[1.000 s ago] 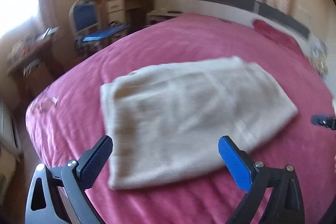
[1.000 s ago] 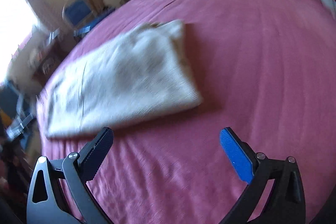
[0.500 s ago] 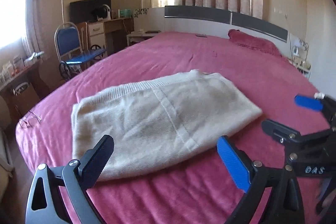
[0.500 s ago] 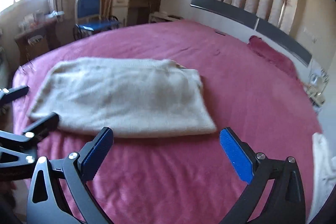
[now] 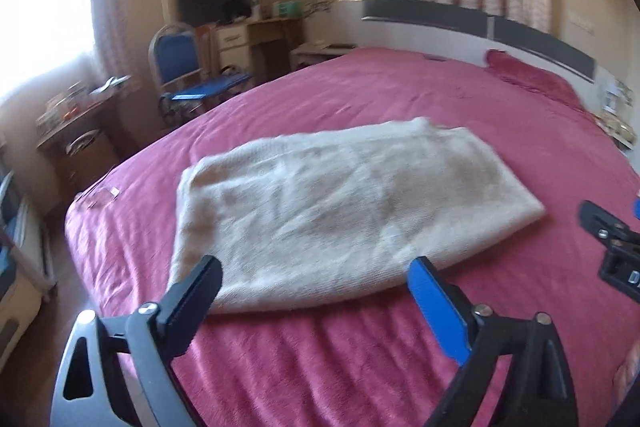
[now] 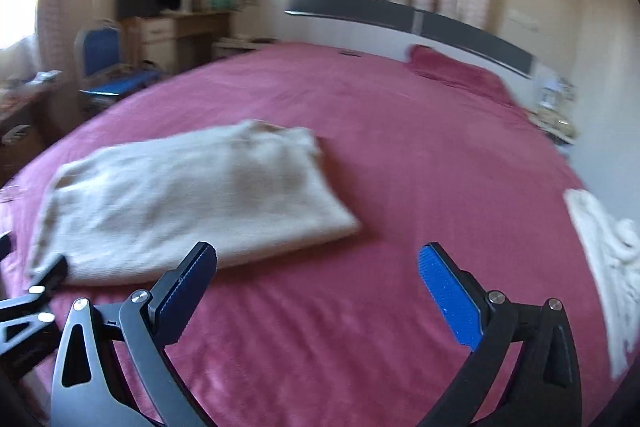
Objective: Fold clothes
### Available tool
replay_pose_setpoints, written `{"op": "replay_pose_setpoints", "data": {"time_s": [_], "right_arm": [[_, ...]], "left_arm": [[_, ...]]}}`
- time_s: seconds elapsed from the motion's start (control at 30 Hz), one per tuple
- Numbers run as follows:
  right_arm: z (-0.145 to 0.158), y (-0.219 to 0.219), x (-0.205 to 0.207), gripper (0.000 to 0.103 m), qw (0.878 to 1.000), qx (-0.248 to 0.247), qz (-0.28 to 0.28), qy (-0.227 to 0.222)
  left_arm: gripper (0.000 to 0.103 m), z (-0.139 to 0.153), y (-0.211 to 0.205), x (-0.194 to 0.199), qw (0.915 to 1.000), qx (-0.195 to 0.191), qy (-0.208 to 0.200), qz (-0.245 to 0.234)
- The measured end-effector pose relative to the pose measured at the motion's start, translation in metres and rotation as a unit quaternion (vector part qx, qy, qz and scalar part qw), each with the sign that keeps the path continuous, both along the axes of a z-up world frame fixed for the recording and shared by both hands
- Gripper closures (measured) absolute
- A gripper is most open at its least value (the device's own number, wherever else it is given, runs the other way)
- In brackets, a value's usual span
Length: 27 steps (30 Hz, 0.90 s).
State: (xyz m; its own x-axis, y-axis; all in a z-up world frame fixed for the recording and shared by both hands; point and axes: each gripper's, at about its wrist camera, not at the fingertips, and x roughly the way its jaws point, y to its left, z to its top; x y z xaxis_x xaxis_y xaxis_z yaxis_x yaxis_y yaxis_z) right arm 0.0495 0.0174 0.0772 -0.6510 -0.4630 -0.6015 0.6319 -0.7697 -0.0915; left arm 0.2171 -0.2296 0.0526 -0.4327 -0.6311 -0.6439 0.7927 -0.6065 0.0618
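Observation:
A cream knitted sweater [image 5: 344, 203] lies folded flat on the pink bedspread [image 5: 400, 367]; the right wrist view shows the sweater [image 6: 188, 203] left of centre. My left gripper [image 5: 316, 267] hovers at the sweater's near edge. Its jaws are closing but still stand wide, and the pads press on nothing. My right gripper [image 6: 318, 251] is open over bare bedspread [image 6: 400, 147], just right of the sweater's near corner. Each gripper shows in the other's view: the right gripper [image 5: 612, 247] at the right edge, the left gripper [image 6: 36, 291] at the lower left.
A white garment [image 6: 600, 259] lies crumpled at the bed's right edge. A pink pillow [image 5: 532, 79] rests against the headboard [image 5: 440, 15]. Left of the bed stand a blue chair [image 5: 180, 63], a desk with a dark screen [image 5: 218, 1], and a low side table [image 5: 76, 143].
Both views lifted from the bed to take in the room. The right view swung right, bringing the white garment further in. The left jaws narrowed slightly. The sweater has not moved.

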Motion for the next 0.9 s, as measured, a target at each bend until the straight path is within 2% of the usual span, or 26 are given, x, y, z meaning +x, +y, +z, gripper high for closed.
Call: {"op": "replay_pose_setpoints", "data": {"time_s": [0.1,0.2,0.37,0.6,0.7,0.9], "right_arm": [[-0.003,0.000,-0.003,0.000,1.000,0.012,-0.025,0.001],[-0.007,-0.001,-0.003,0.000,0.998,0.031,-0.046,0.006],[-0.010,-0.003,-0.001,0.000,0.999,0.028,-0.017,-0.012],[-0.022,-0.007,-0.005,0.000,0.994,0.005,0.039,-0.107],[-0.030,-0.007,-0.007,0.000,0.988,0.001,0.064,-0.141],[-0.033,-0.011,-0.001,0.000,0.986,0.016,0.088,-0.143]], "left_arm": [[0.013,-0.004,-0.004,0.002,0.9985,-0.017,-0.031,0.043],[0.013,-0.005,-0.004,0.005,0.9969,-0.033,-0.040,0.059],[0.014,-0.007,-0.009,0.009,0.9992,0.005,-0.018,0.036],[0.015,-0.011,-0.010,0.005,0.9985,0.051,-0.007,0.015],[0.015,-0.012,-0.007,0.003,0.9984,0.055,-0.008,0.014],[0.015,-0.014,-0.004,0.002,0.9981,0.059,-0.012,0.016]]}}
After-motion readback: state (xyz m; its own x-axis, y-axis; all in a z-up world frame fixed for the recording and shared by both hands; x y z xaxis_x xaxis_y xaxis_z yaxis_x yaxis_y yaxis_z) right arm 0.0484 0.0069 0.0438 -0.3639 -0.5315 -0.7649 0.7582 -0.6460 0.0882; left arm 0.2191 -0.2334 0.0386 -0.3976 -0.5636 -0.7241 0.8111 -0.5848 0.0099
